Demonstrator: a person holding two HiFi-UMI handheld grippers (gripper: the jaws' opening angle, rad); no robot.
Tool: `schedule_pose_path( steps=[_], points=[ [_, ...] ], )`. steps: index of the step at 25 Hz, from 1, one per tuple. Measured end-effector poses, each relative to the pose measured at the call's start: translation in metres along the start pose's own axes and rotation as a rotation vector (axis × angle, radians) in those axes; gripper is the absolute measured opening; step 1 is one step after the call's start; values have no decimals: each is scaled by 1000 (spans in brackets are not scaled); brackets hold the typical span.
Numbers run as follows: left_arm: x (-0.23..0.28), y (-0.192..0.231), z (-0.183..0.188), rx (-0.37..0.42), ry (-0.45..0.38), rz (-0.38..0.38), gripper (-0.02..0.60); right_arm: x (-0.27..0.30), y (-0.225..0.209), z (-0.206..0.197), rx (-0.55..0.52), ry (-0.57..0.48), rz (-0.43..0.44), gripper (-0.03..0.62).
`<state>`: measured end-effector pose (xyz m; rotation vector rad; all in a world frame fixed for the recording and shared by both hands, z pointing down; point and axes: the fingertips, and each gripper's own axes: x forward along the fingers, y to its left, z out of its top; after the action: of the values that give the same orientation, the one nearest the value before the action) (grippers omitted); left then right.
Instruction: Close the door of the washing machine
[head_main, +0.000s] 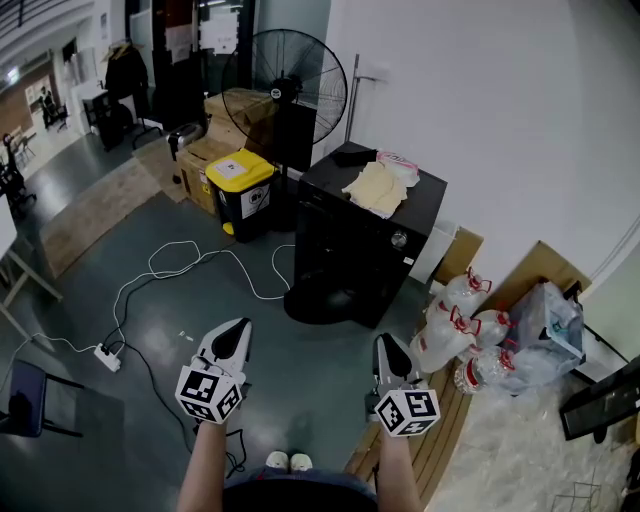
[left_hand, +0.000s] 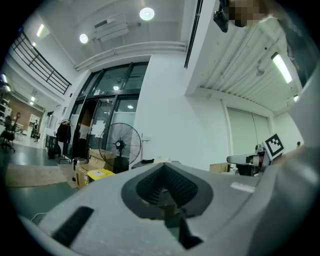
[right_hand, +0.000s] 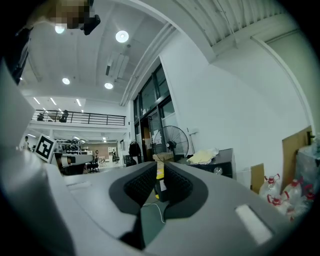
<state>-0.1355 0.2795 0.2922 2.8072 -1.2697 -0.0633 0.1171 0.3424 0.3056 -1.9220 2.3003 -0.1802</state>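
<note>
Both forearms are stretched out front, side by side, grippers held level and aimed at the washing machine (head_main: 362, 240). Neither is anywhere near it.

Left gripper (head_main: 238, 328): ribbed black pads meet at the tip, nothing between them. Right gripper (head_main: 386, 343): pads a narrow slit apart and empty, with the yellow bin (head_main: 240, 188) showing through the gap. Grey moulded plastic bodies, with a cube of black-and-white square markers on each.

The machine is a boxy black front-loader standing against the white wall. It has a small silver knob (head_main: 399, 240) on the front. Its round door (head_main: 318, 298) is swung open, hanging low at the front-left. A crumpled pale yellow cloth (head_main: 376, 188) lies on top.

Round pedestal fan (head_main: 285, 85) with a wire cage behind it, and cardboard boxes (head_main: 225, 125) beside that. White cable (head_main: 170, 268) loops across the grey floor to a power strip (head_main: 108, 357). Clear water jugs (head_main: 462, 330) with red handles sit right of the machine.

The bin lid has a white label, too small to read.
</note>
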Motion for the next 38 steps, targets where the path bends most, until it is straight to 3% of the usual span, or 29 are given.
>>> schedule_pose_path(
  steps=[10,25,32,38],
  points=[
    [-3,1,-5,1,11,24,-2,5,3,1,27,-28,69,198],
    [4,7,-31,11,47,92,-2,31,-16,-23,65,-3,134,215],
    [29,37,-29,37,42,114,-2,64,-32,-41,62,20,133,215],
    [72,92,-71,42,30,94,-2,109,-47,-85,34,2,94,214]
  ],
)
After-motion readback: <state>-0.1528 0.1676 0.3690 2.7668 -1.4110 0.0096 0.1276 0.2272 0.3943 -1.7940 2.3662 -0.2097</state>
